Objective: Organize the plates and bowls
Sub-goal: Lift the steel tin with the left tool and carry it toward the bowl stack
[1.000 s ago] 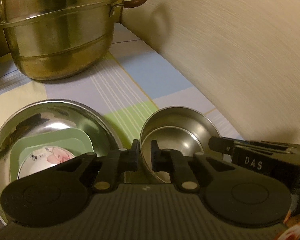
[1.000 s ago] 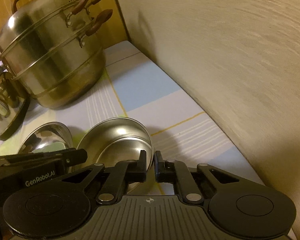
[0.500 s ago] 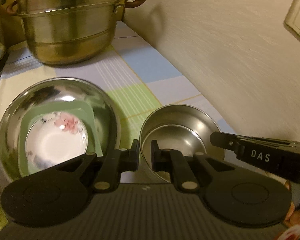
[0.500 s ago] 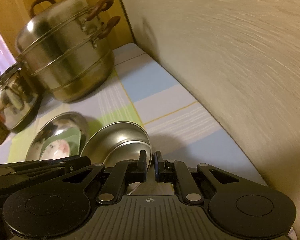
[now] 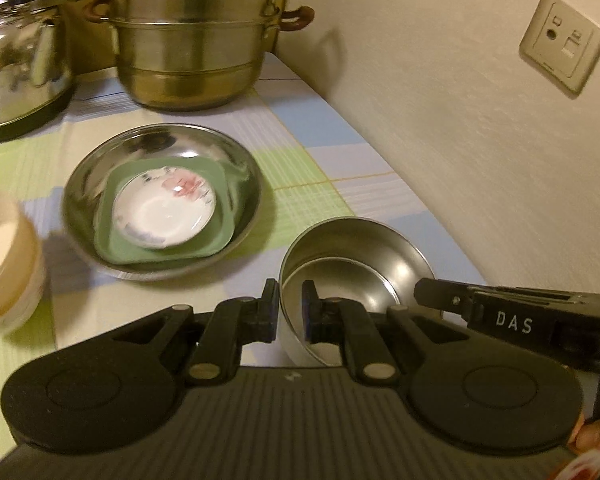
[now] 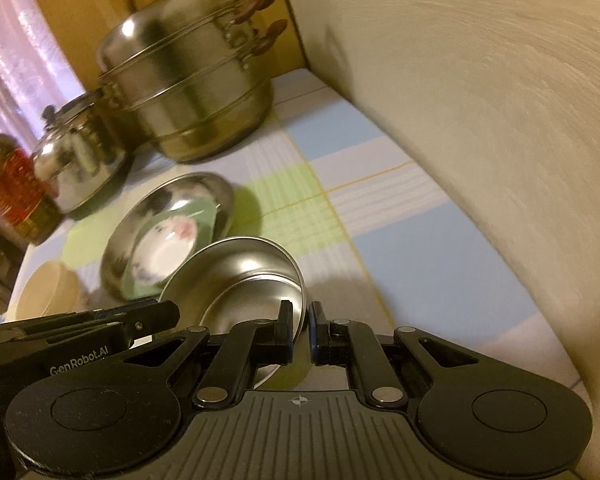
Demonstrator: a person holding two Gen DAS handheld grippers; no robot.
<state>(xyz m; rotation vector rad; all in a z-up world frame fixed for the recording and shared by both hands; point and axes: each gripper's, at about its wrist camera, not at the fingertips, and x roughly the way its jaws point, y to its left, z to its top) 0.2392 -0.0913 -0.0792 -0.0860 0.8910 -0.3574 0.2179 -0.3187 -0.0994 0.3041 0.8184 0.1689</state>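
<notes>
I have both grippers, left [image 5: 290, 306] and right [image 6: 300, 330], nearly closed, pinching the small round stainless-steel bowl [image 5: 356, 252] by opposite rims at lower centre; it's light, stiff and slippery.

A home kitchen: a stacked steel steamer pot [image 5: 196, 36] and a kettle [image 5: 20, 64] stand at the top left on a counter [image 5: 340, 176] covered with a checked pastel cloth, a wall socket [image 5: 562, 42] at upper right.

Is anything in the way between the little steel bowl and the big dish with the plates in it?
Nothing visible. Both grippers, left and right, pinch the steel bowl by its rim, and only bare tablecloth lies between it and the big dish.
</notes>
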